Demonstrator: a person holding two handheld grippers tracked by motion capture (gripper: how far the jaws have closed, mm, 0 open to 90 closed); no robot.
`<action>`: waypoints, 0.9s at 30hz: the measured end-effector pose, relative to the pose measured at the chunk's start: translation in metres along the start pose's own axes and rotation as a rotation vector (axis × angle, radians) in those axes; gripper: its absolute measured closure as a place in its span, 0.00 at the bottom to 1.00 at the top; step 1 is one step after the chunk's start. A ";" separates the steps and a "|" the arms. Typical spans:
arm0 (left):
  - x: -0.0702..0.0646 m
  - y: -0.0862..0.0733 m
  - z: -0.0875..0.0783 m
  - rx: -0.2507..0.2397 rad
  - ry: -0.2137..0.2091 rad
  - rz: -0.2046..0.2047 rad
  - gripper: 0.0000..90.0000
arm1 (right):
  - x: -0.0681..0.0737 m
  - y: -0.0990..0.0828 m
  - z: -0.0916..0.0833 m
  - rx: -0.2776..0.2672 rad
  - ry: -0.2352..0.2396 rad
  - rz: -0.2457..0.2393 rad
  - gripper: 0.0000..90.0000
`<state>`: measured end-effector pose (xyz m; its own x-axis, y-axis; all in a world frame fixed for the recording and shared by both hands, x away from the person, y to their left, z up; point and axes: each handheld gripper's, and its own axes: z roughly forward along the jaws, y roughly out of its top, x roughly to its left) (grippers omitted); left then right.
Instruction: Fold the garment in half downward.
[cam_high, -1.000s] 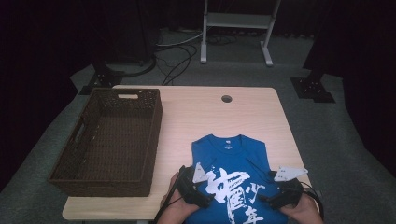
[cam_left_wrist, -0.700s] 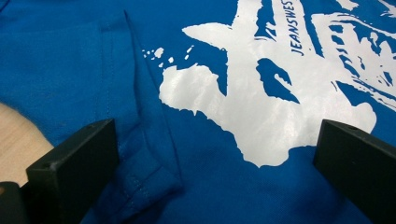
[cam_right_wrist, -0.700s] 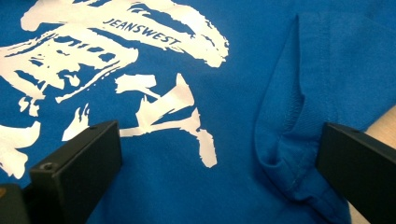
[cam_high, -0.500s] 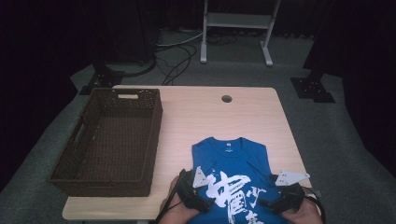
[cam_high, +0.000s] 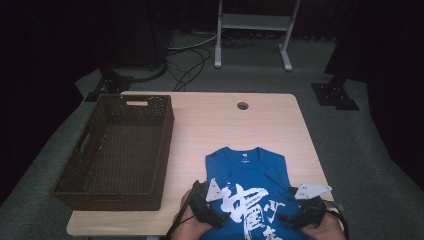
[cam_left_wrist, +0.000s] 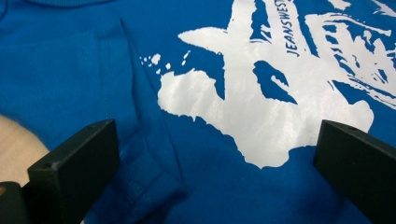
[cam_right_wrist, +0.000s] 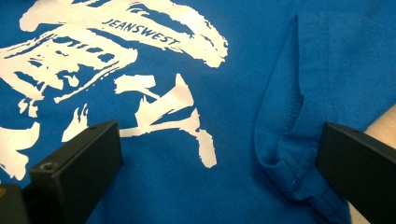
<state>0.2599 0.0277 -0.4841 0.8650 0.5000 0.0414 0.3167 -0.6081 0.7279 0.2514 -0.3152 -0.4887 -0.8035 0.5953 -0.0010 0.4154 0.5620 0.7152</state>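
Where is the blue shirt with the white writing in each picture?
High view: blue shirt lies flat at the table's near edge, right of the basket.
Left gripper view: shirt under open jaws.
Right gripper view: shirt under open jaws.
Shared landmark: its white print.

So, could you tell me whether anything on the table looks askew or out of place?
Nothing is spilled or damaged. The blue T-shirt lies flat with both sleeves folded in over its front, mid-fold. The wicker basket sits squarely beside it, and the left gripper and right gripper are open.
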 end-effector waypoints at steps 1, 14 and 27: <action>0.001 0.001 -0.001 -0.008 0.002 0.003 0.00 | 0.000 0.000 0.000 0.000 0.000 0.000 0.00; 0.015 0.018 -0.005 -0.045 -0.026 0.025 0.00 | 0.000 0.000 0.000 0.000 0.000 -0.001 0.00; 0.034 0.032 -0.005 -0.068 -0.023 0.034 0.00 | 0.000 0.000 0.000 0.000 0.000 -0.001 0.00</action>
<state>0.2978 0.0286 -0.4556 0.8840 0.4646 0.0518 0.2600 -0.5806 0.7715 0.2516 -0.3153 -0.4887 -0.8041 0.5945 -0.0020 0.4141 0.5626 0.7155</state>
